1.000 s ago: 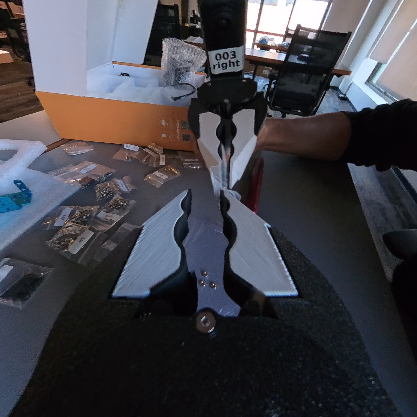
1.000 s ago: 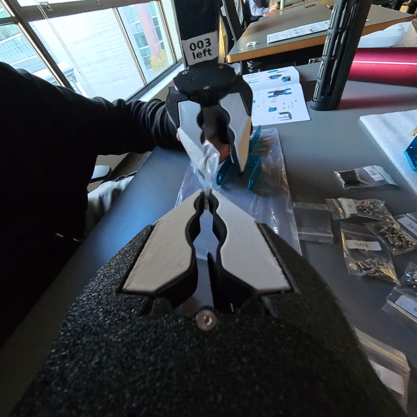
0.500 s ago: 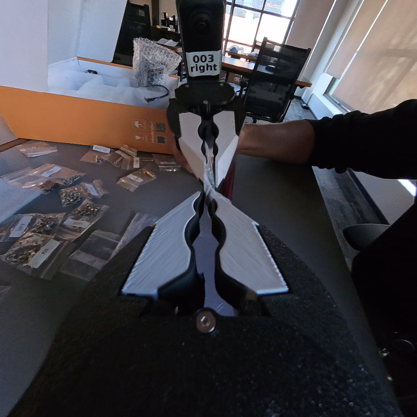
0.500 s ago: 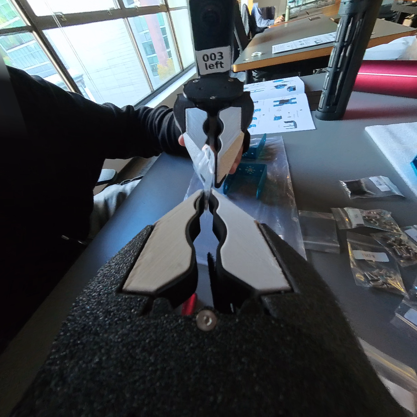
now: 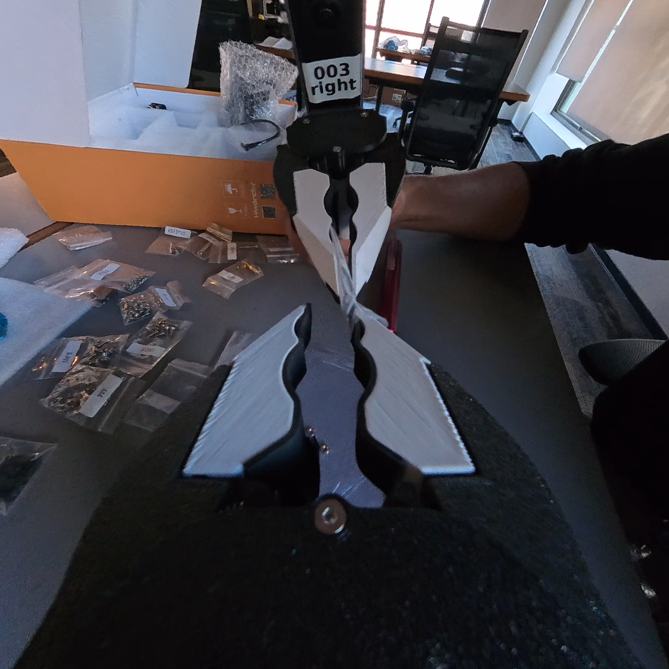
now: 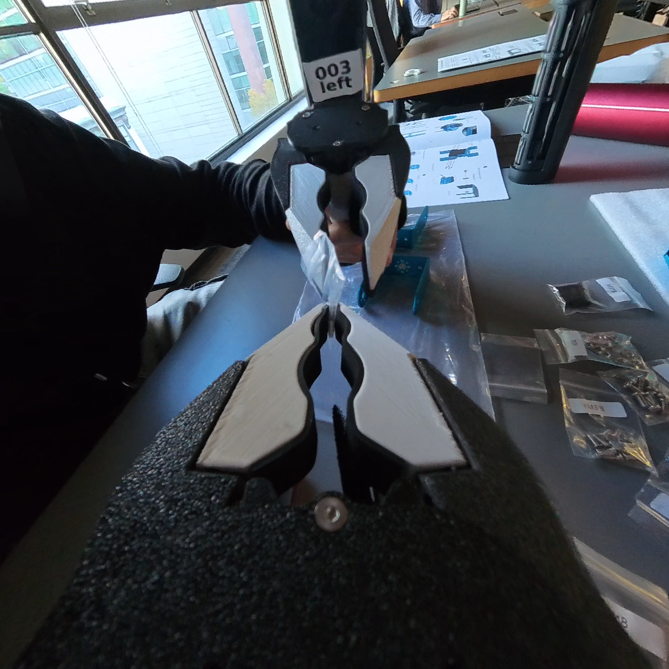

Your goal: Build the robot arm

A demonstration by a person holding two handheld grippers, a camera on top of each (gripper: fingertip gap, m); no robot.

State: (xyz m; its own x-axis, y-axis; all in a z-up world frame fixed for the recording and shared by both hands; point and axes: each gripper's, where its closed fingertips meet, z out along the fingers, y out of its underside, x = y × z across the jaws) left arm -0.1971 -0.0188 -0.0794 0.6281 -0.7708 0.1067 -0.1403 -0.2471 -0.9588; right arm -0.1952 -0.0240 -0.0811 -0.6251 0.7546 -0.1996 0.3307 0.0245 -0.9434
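A small clear plastic bag [image 6: 322,268] is stretched in the air between my two grippers, which face each other tip to tip. My right gripper [image 6: 331,315] is shut on its near edge; it also shows in the left wrist view [image 5: 349,293], pinching the bag [image 5: 342,282]. My left gripper [image 5: 331,318] is open, its jaws a finger-width apart. The bag's other end lies against one of its fingers [image 5: 365,336]. In the right wrist view the left gripper [image 6: 340,278] shows with spread fingers above blue metal brackets [image 6: 409,278].
An orange box [image 5: 144,188] with white foam and a bubble-wrap bundle [image 5: 253,83] stands behind. Several small screw bags [image 5: 144,300] lie on the dark table [image 5: 470,325]. A red tube [image 5: 391,282], a booklet [image 6: 459,170], a black cylinder [image 6: 554,108] and a foam sheet [image 6: 633,224] are nearby. Less than 4 cm separates the two grippers' tips. Both grippers' tips are roughly 35 cm from the black cylinder [image 6: 554,108].
My left gripper was open, closed on the bag half a second ago, and has opened again. My right gripper has stayed shut on the bag.
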